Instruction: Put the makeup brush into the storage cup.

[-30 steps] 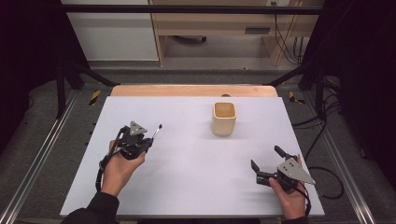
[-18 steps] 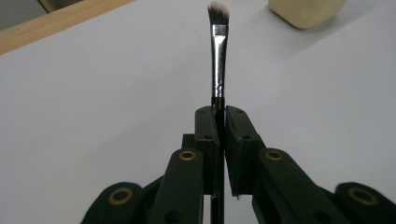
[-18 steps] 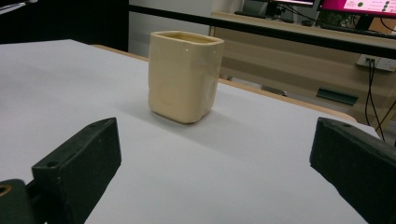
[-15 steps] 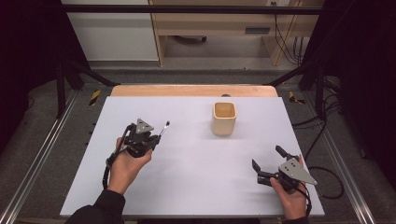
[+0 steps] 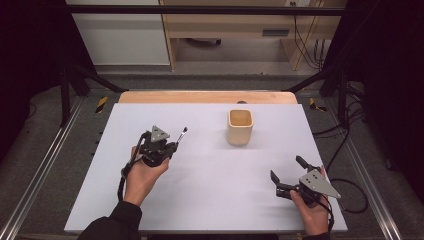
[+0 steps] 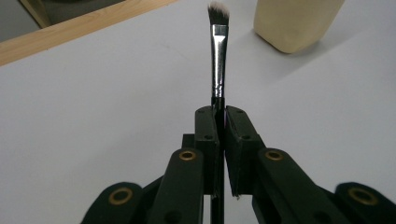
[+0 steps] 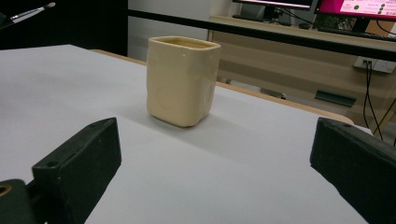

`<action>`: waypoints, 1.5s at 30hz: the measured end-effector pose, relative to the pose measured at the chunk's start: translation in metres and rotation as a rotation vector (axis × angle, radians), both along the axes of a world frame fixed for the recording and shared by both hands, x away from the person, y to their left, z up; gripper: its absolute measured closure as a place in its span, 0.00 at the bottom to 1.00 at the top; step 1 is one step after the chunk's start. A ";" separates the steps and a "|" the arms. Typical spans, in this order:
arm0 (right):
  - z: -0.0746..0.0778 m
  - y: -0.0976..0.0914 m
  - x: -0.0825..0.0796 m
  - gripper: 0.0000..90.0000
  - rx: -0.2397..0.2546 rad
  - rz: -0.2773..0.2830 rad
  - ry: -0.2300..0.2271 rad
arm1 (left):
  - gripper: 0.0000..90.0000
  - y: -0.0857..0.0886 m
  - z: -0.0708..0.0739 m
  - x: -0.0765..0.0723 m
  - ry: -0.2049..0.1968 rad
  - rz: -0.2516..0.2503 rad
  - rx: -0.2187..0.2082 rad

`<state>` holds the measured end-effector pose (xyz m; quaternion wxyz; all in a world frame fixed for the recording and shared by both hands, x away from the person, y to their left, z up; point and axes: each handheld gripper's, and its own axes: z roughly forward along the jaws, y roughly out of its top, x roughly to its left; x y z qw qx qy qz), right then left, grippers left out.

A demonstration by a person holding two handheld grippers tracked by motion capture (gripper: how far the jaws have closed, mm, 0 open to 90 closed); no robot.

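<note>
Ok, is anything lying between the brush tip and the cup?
No. In the high view, bare white table separates the brush, clamped in the left gripper, from the cup. The left gripper view agrees.

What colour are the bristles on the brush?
Dark with white tips on the brush; left gripper view shows it best.

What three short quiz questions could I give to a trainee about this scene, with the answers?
1. Which gripper holds the brush?
2. True or false: the brush is already inside the cup.
3. How do the jaws of the right gripper stand: A) shut on the cup, B) wide apart with nothing between them, C) shut on the brush?

Key
1. The left gripper; its jaws are shut on the handle, and the bristles point out ahead of them.
2. False; the cup stands apart on the white table, and the brush is in the gripper.
3. B.
</note>
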<state>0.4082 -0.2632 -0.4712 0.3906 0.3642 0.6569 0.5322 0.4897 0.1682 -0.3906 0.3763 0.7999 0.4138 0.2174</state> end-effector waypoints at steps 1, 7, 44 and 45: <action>0.000 0.000 0.000 0.02 -0.001 0.002 -0.001 | 0.93 0.000 0.001 0.000 -0.003 -0.007 0.011; 0.000 0.000 0.000 0.02 0.004 0.000 0.000 | 0.93 -0.005 0.004 0.000 -0.029 -0.011 -0.003; 0.003 -0.002 -0.001 0.03 0.023 0.008 -0.012 | 0.93 -0.068 0.029 0.002 -0.169 -0.073 -0.040; 0.003 -0.002 -0.001 0.03 0.024 0.009 -0.013 | 0.93 -0.072 0.028 0.002 -0.173 -0.070 -0.053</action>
